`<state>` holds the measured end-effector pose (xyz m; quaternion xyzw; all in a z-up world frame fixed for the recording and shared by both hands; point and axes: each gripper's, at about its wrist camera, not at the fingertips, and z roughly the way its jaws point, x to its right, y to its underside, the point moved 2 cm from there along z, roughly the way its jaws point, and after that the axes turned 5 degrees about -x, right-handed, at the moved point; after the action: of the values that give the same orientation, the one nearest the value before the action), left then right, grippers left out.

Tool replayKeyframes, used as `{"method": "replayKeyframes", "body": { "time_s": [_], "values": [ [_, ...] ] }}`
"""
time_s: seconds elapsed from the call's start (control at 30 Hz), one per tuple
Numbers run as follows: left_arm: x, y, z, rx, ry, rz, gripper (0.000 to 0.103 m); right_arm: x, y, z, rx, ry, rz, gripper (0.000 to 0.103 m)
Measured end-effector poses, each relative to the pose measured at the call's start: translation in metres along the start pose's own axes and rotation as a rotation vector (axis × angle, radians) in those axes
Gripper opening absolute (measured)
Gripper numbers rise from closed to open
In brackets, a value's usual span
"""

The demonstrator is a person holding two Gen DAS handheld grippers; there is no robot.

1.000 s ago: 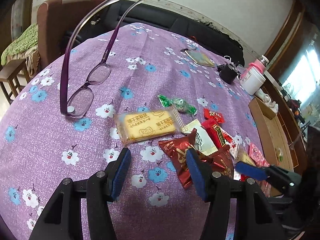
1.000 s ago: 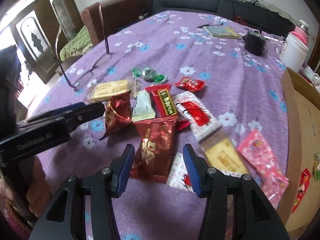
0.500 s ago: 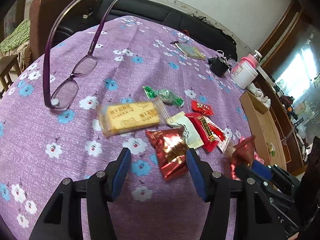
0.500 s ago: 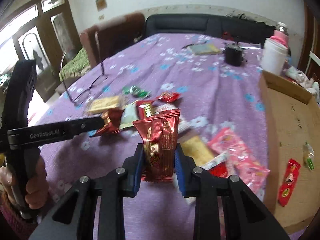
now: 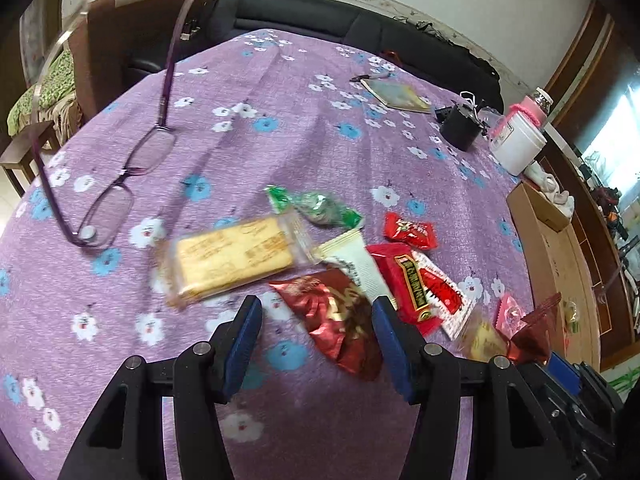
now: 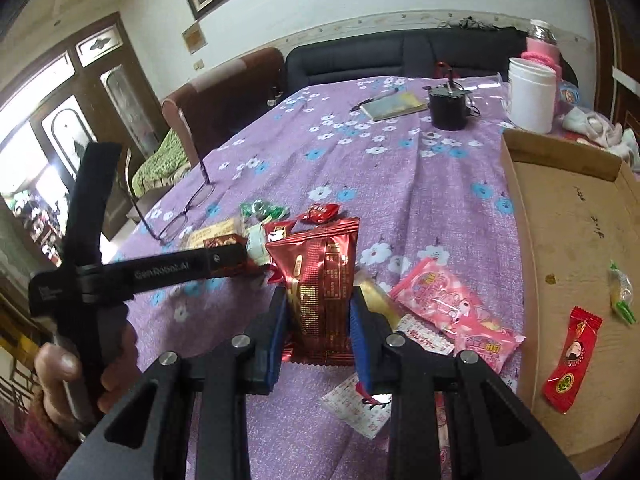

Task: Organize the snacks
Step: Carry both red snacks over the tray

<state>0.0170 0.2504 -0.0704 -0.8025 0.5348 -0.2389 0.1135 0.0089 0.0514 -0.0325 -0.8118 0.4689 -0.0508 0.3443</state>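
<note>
Your right gripper (image 6: pixel 318 322) is clamped on a red packet (image 6: pixel 320 276); two snacks lie in the cardboard box (image 6: pixel 560 216), many remain beside it; left gripper (image 5: pixel 318 344) spread apart

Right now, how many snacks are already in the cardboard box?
2 that I can see: a red packet near the front of the cardboard box, and a small green-and-yellow candy by its right side. More may be hidden.
</note>
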Motion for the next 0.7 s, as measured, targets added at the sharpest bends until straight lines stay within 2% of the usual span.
{"method": "replayKeyframes", "body": {
  "time_s": [0.1,0.13,0.17,0.2,0.3,0.4,0.7],
  "values": [
    [0.003,-0.004,0.007,0.013,-0.009,0.004,0.058,0.000,0.000,-0.001,0.002,-0.004,0.007,0.028],
    [0.004,-0.004,0.007,0.023,-0.013,0.009,0.046,-0.001,0.000,-0.001,0.003,-0.003,0.003,0.028],
    [0.005,-0.004,0.006,0.025,0.000,0.013,0.040,-0.002,0.000,-0.001,0.004,-0.001,-0.001,0.028],
    [0.004,-0.003,0.004,0.033,0.008,0.016,0.038,-0.002,0.000,-0.001,0.006,0.000,-0.003,0.028],
    [0.003,0.001,-0.002,0.061,-0.023,0.030,0.036,-0.002,0.000,-0.001,0.008,-0.001,-0.006,0.028],
    [-0.001,0.006,-0.011,0.061,0.013,0.018,0.035,-0.001,0.000,0.000,0.008,0.003,-0.004,0.028],
    [0.013,0.018,-0.032,0.082,0.059,0.042,0.035,0.004,-0.002,-0.004,0.018,0.007,0.012,0.028]
  ]
}}
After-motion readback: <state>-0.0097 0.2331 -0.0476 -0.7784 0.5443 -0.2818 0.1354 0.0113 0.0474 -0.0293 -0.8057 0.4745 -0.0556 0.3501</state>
